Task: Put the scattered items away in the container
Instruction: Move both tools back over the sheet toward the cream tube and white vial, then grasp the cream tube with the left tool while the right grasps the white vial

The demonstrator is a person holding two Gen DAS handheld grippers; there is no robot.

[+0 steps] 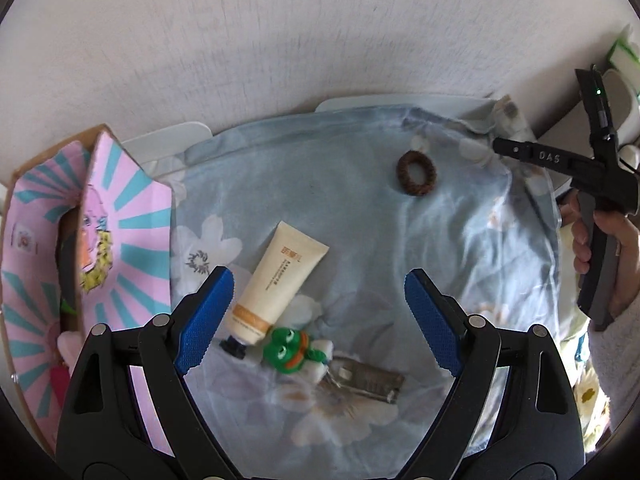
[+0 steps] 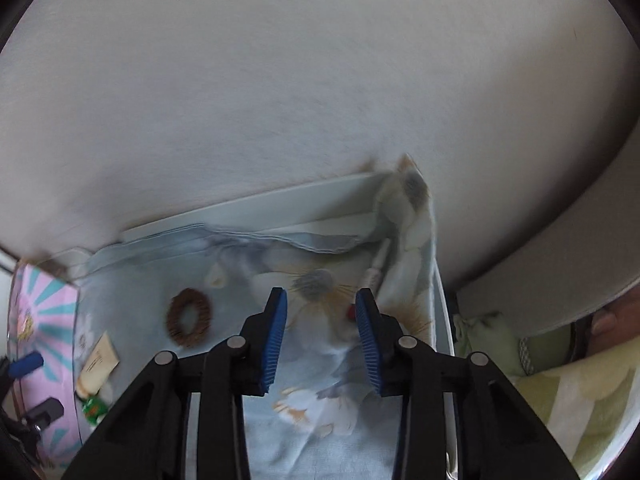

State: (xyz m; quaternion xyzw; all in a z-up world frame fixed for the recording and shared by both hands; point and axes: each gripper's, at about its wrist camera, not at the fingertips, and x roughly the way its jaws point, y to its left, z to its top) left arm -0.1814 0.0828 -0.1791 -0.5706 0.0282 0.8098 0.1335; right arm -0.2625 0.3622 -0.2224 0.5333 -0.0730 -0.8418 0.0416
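On the pale blue flowered cloth lie a cream tube (image 1: 276, 284), a green frog toy (image 1: 289, 347) on a white piece, a silver nail clipper (image 1: 366, 380) and a brown hair tie (image 1: 416, 172). My left gripper (image 1: 320, 320) is open and empty, low over the tube and frog. The pink and teal carton (image 1: 128, 224) stands open at the left. My right gripper (image 2: 322, 336) is open and empty over the cloth. A white pen-like stick with a red end (image 2: 370, 280) lies by its right finger. The hair tie (image 2: 189, 323), tube (image 2: 98, 362) and frog (image 2: 94, 405) show at its left.
A white wall rises behind the white tabletop (image 2: 280, 208). The cloth's far right corner (image 2: 412, 192) is bunched up. A green and cream blanket (image 2: 568, 392) lies to the right of the table. The right hand-held gripper (image 1: 592, 200) shows at the right in the left wrist view.
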